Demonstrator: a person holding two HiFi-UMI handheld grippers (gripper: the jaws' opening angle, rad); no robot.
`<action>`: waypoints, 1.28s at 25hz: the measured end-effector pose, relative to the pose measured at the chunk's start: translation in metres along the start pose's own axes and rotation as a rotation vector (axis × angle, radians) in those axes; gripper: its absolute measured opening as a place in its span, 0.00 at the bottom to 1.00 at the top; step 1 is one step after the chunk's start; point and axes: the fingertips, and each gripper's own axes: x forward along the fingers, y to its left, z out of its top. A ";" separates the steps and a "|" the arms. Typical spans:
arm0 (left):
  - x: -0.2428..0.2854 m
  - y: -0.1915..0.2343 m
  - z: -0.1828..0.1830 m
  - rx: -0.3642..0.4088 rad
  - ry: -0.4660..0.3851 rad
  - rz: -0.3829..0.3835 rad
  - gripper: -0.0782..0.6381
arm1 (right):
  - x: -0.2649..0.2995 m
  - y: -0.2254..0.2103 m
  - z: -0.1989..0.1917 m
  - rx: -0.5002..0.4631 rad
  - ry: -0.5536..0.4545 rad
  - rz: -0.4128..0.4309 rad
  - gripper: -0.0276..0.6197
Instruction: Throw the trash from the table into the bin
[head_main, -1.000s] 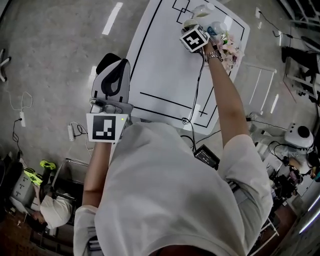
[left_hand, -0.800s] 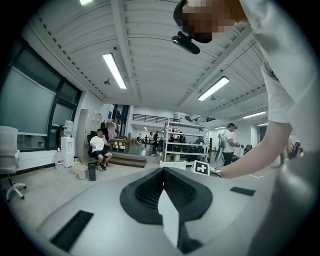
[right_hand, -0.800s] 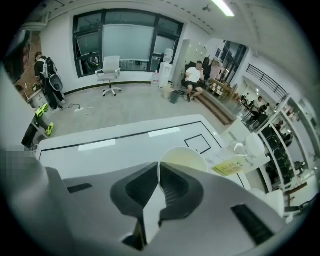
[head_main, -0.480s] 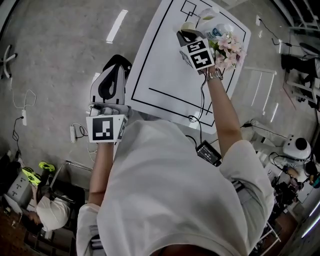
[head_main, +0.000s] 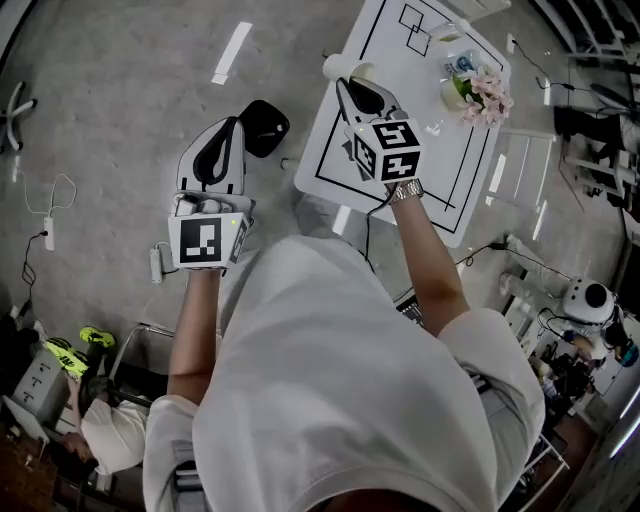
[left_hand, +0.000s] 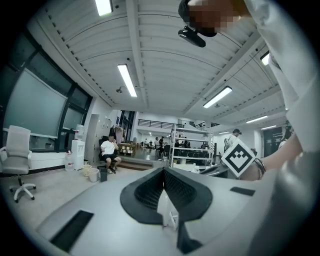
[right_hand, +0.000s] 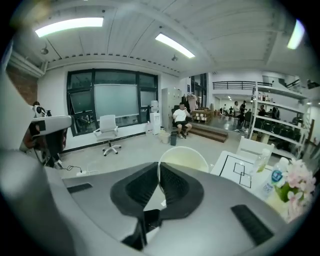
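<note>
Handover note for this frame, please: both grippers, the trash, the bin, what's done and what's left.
Left gripper: shut, empty.
Right gripper: shut on the rim of a pale paper cup, held at the table edge.
Black bin: on the floor left of the table.
Done: cup picked up.
Left: drop it in the bin. Then probably the clear bottle and blue-labelled bottle beside the flowers.

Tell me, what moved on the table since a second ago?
The right gripper, shut on the cream cup, carried it away from the flowers to the left edge of the table, toward the black bin. The left gripper stayed shut and empty. The flowers and the bottle stayed on the table.
</note>
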 end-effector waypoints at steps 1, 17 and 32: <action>-0.011 0.013 -0.001 0.000 0.002 0.007 0.12 | 0.001 0.020 -0.002 0.015 -0.001 -0.001 0.07; -0.050 0.099 -0.121 -0.056 0.153 0.028 0.12 | 0.098 0.177 -0.113 0.278 0.194 0.038 0.07; 0.039 0.123 -0.309 -0.098 0.261 0.083 0.12 | 0.242 0.125 -0.394 0.572 0.506 -0.105 0.07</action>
